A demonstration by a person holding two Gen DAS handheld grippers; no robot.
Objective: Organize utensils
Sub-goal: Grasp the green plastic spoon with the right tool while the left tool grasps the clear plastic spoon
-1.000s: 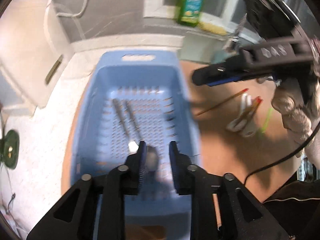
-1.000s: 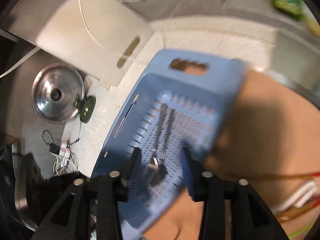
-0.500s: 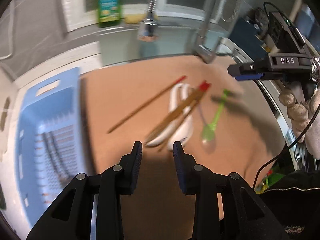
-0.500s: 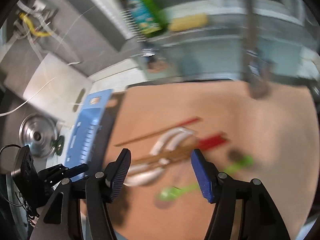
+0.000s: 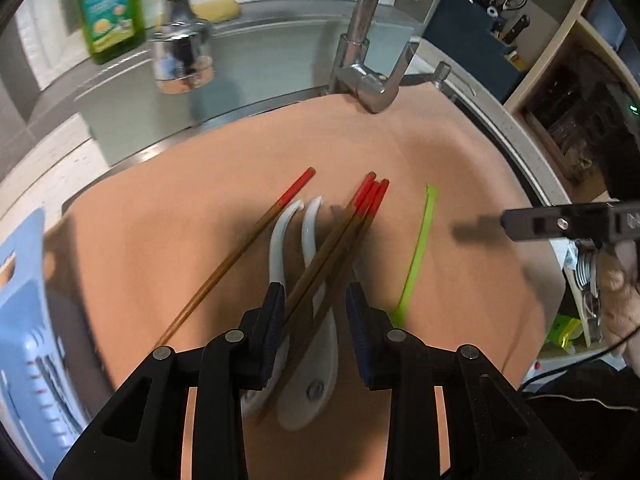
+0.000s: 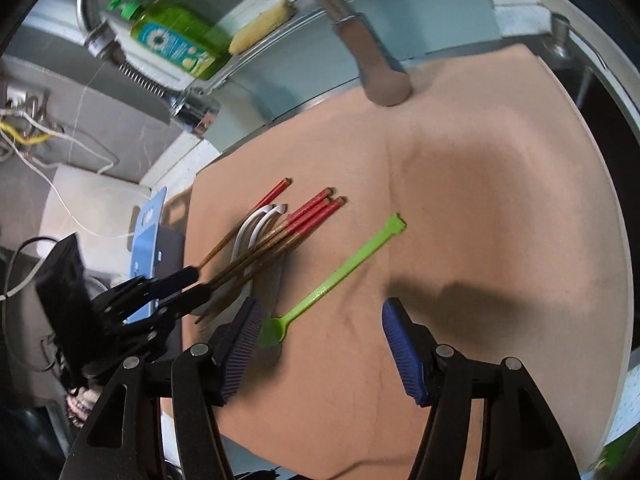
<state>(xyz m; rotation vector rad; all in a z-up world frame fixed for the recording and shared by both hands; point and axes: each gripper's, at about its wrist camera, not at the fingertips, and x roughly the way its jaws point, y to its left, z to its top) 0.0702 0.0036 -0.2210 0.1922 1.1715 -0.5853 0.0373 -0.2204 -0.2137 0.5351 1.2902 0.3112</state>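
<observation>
Both grippers, left (image 5: pixel 314 312) and right (image 6: pixel 320 328), are held apart and empty above red-tipped wooden chopsticks (image 5: pixel 340 240) and thin green plastic spoon (image 6: pixel 336 276), apparently for picking.

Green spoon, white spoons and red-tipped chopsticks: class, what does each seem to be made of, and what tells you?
Green spoon: probably plastic, judging by its bright, even colour and thin flat handle.
White spoons: glossy, thick and curved, likely ceramic, possibly melamine.
Chopsticks: brown shafts with painted red ends, apparently lacquered wood or bamboo.
</observation>
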